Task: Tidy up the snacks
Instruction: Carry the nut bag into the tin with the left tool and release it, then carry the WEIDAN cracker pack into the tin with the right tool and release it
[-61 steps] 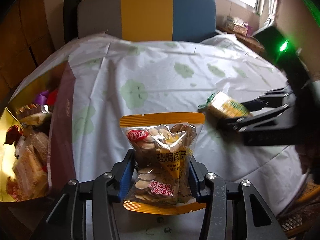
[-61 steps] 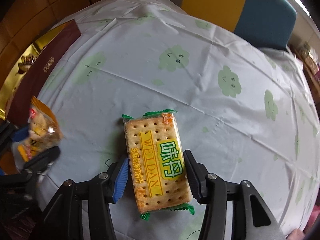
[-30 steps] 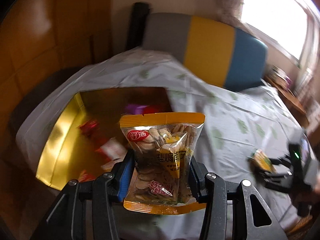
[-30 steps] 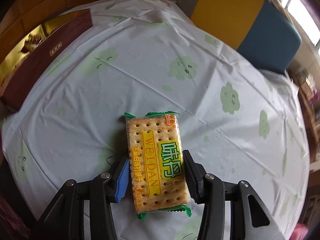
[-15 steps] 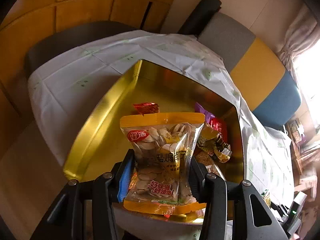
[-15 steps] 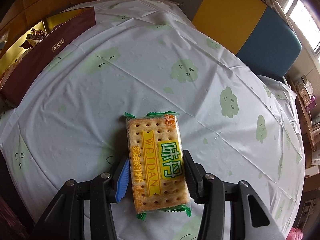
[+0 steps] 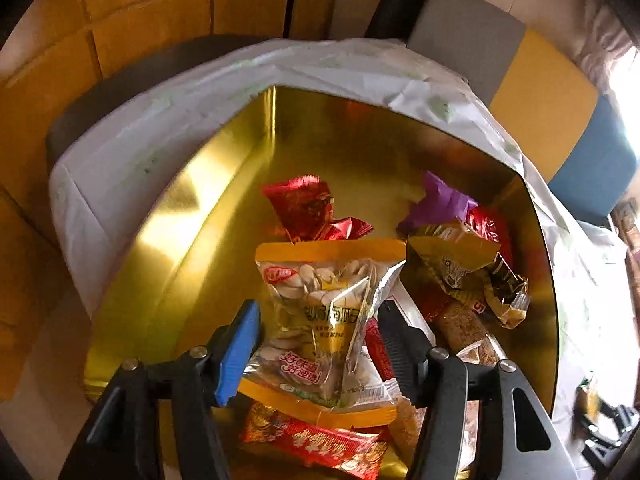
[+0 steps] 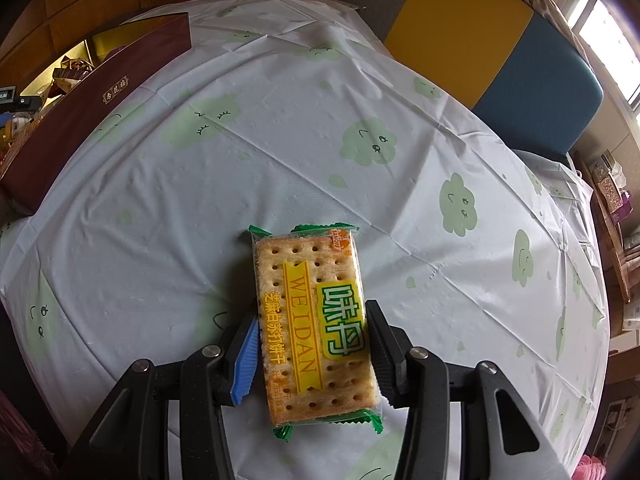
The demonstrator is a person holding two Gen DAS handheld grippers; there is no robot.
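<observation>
The left gripper (image 7: 316, 328) has just been opening; its pads are parted from the seed packet (image 7: 324, 320), tilted over the gold box (image 7: 192, 216); the cracker pack (image 8: 314, 320) is clamped by the right gripper (image 8: 312, 344) above the tablecloth (image 8: 280, 140).

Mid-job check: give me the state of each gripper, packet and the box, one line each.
Left gripper: jaws just opening, clear of the seed packet.
Seed packet: released, over the gold box.
Gold box: open, several snacks inside.
Right gripper: shut on the cracker packet.
Cracker packet: gripped above the tablecloth.
</observation>
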